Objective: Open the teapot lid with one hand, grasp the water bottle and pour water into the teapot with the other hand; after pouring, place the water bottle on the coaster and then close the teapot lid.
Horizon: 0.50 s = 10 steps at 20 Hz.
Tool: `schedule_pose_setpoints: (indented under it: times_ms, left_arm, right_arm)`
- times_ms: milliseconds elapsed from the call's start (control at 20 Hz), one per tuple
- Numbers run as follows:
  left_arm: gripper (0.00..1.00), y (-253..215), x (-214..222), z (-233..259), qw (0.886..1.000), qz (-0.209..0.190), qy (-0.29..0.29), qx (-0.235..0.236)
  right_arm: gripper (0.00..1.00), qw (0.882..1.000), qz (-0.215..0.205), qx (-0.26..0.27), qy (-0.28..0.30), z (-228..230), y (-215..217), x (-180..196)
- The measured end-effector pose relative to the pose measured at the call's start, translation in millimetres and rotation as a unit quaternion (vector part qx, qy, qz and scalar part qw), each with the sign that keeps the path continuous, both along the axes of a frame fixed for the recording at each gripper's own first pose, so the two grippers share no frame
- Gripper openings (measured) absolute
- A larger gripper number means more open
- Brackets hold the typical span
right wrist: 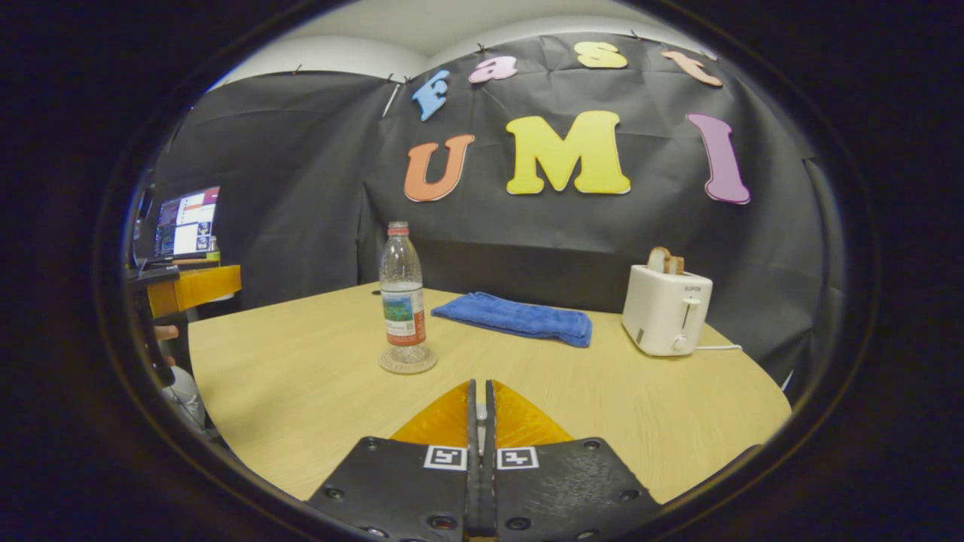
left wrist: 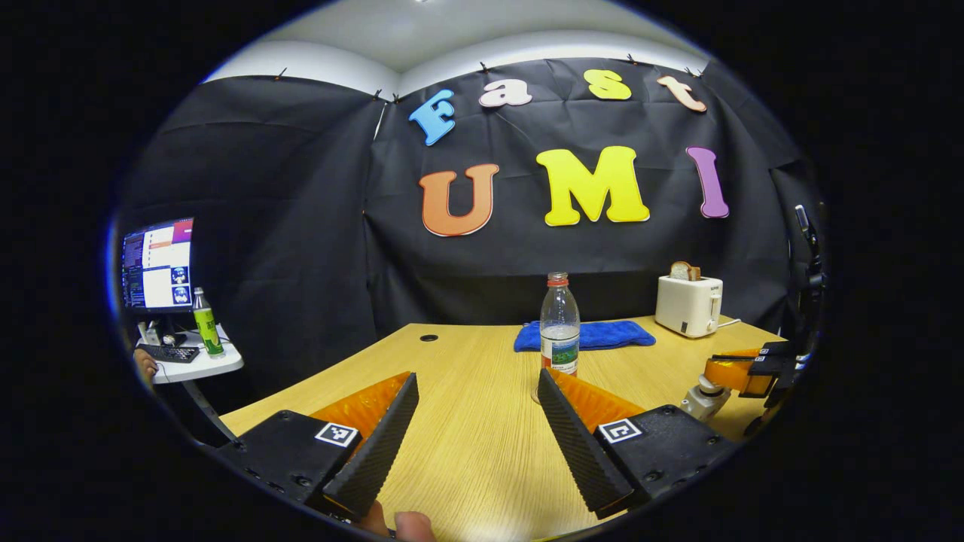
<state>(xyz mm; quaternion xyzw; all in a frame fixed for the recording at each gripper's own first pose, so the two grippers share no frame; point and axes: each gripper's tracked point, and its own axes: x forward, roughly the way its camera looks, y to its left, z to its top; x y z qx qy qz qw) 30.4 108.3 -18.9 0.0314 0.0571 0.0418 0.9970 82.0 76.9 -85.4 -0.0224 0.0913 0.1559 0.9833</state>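
We hold the left gripper (left wrist: 476, 421) low over the table (left wrist: 482, 467) with its jaws spread wide and nothing between them. The bottle (left wrist: 559, 324) stands upright at twelve o'clock from it, on the coaster (right wrist: 407, 360), well clear of the fingertips. Our right gripper (right wrist: 480, 410) has its jaws pressed together; a thin something may sit between them, but we cannot tell what. In the left gripper view that gripper sits at three o'clock, hovering at the pot (left wrist: 706, 397), of which we see only a pale knob and shoulder, so we cannot say whether the lid is on or off.

In our judgement the bottle is already placed and the lid is what remains. Risks from here:
- The pot is near the table's edge, so a sideways nudge could push it off.
- A lid set down crooked could slip from a narrow pinch.
- The left gripper, drifting forward, could tip the tall, light bottle off its coaster.

The towel (right wrist: 516, 317) and toaster (right wrist: 666, 310) lie well beyond, at one and two o'clock.
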Motion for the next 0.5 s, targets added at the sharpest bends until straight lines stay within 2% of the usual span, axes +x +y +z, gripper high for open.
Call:
schedule_pose_setpoints:
  times_ms: [150,200,250,500]
  left_arm:
    - [0.99,0.0,0.8,-5.5,1.0,0.001,0.007,0.005]
    - [0.95,-1.6,0.6,-6.7,1.0,0.0,0.008,0.005]
    - [1.0,-3.4,-0.5,-6.3,1.0,-0.002,0.007,0.006]
    - [0.99,-7.0,-1.9,1.9,1.0,-0.004,-0.002,0.005]
  right_arm:
    - [0.0,1.0,-0.004,0.002,-0.001,-3.7,-0.6,-3.2]
    - [0.0,1.0,-0.006,0.002,-0.004,-4.1,-0.8,-3.9]
    - [0.0,1.0,-0.008,0.003,-0.006,-5.2,-1.6,-4.0]
    - [0.0,1.0,-0.006,0.008,-0.013,-4.8,-1.1,-4.0]
